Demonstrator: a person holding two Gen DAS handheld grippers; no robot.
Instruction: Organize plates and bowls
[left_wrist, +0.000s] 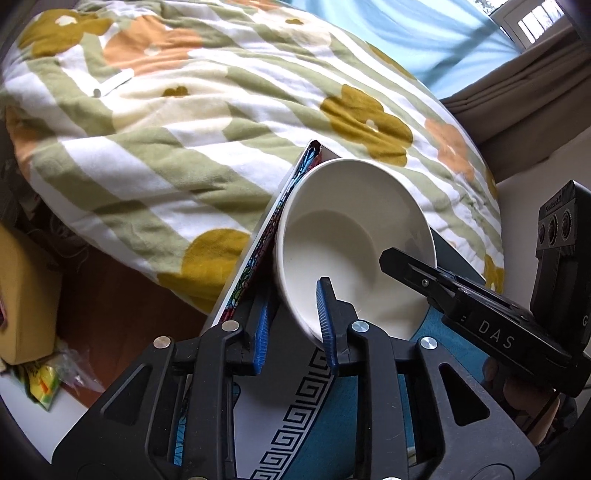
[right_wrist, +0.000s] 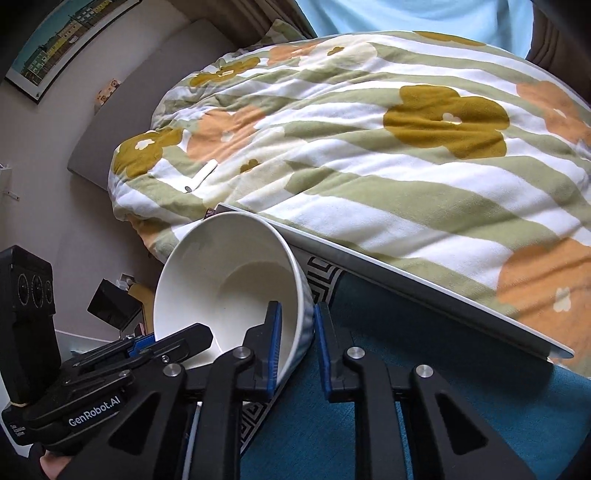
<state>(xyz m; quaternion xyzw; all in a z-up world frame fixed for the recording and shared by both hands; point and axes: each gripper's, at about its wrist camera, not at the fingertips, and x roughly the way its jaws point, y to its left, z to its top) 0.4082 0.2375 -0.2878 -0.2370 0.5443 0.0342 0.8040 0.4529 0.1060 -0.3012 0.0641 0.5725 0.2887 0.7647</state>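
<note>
Both grippers clamp the same white bowl (left_wrist: 354, 236), one on each side of its rim. Seen from the left wrist, the left gripper (left_wrist: 293, 325) has its blue pads (left_wrist: 325, 314) closed onto the near rim, one pad inside the bowl and the other outside against its wall. From the right wrist, the right gripper (right_wrist: 297, 343) does the same on the opposite side, its pads (right_wrist: 275, 343) pinching the ribbed wall. Each gripper is narrow, with only the bowl's wall between its fingers.

The bowl is tilted, its opening facing up and away, and it looks empty. It sits over a teal tray (right_wrist: 424, 295) with a black-and-white key-pattern border and a pale raised edge. Whether the bowl's base touches the tray I cannot tell. The tray lies against a bed covered by a striped quilt (right_wrist: 369, 166) with mustard and orange flowers. A small white tube (right_wrist: 201, 176) lies on the quilt, well apart from the bowl.
</note>
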